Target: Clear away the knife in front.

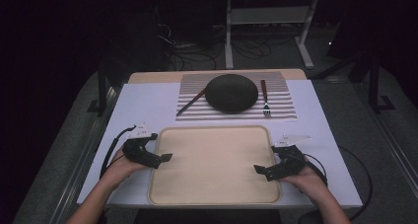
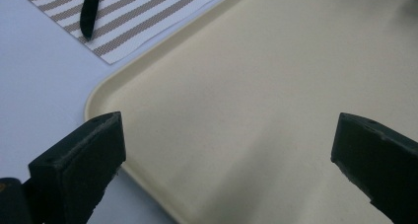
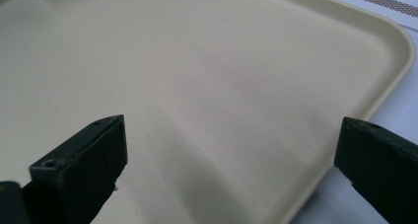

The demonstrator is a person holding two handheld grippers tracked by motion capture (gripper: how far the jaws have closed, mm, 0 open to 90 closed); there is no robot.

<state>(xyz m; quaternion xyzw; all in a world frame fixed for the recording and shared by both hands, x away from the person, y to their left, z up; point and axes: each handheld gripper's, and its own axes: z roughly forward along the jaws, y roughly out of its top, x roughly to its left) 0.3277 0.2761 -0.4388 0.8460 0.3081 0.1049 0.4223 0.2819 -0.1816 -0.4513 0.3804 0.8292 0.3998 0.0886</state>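
We judge the flat beige plastic tray [image 1: 212, 184] stiff, light and slick; best held at opposite rims, where both grippers' fingers [image 2: 84, 160] gape empty.

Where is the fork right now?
In the high view the fork lies on the striped placemat, just right of the dark plate, beyond the empty beige tray.

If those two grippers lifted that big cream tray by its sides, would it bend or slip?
The tray looks like moulded plastic with a raised rim, so it probably stays stiff and fairly light. Its surface looks smooth, so it might slip. Both the left gripper and right gripper are open at opposite edges, which should help keep it level.
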